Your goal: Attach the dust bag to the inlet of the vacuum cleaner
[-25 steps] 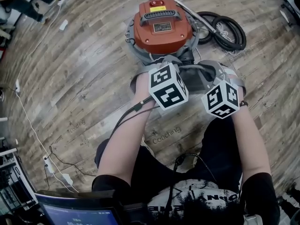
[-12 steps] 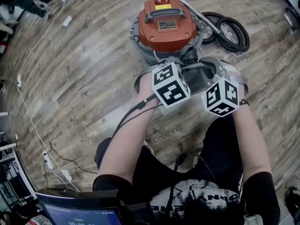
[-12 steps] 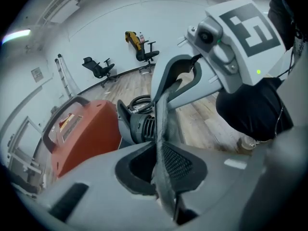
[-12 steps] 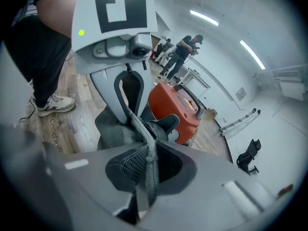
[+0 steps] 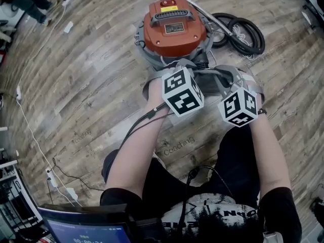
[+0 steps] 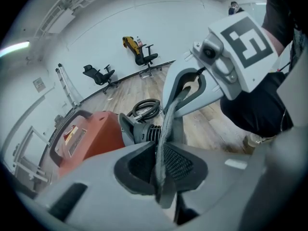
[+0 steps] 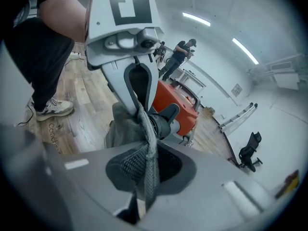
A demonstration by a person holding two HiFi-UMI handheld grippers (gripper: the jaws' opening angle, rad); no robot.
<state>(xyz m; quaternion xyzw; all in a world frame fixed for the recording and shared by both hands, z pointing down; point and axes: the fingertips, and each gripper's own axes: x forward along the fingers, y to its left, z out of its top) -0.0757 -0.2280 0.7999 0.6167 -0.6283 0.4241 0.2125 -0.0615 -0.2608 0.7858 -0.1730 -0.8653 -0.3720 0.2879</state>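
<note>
The red vacuum cleaner (image 5: pixel 174 32) stands on the wood floor just beyond both grippers. Its black ribbed inlet (image 6: pixel 144 131) faces me; in the right gripper view the inlet (image 7: pixel 166 121) is right behind the cloth. The grey dust bag (image 5: pixel 215 80) hangs stretched between the grippers in front of the inlet. My left gripper (image 6: pixel 161 177) is shut on one edge of the bag's cloth; its jaws have just been opening slightly, with the cloth still pinched between them. My right gripper (image 7: pixel 144 172) is shut on the opposite edge. Whether the bag's opening touches the inlet is hidden.
A coiled black hose (image 5: pixel 243 32) and a metal wand (image 5: pixel 212 16) lie right of the vacuum. Cables (image 5: pixel 30 130) and a power strip (image 5: pixel 50 176) run along the floor at left. A laptop (image 5: pixel 81 229) sits at the bottom left. A person (image 7: pixel 180 54) stands in the background.
Both grippers keep their hold on the bag at the vacuum's front. Only the head view sways a little.
</note>
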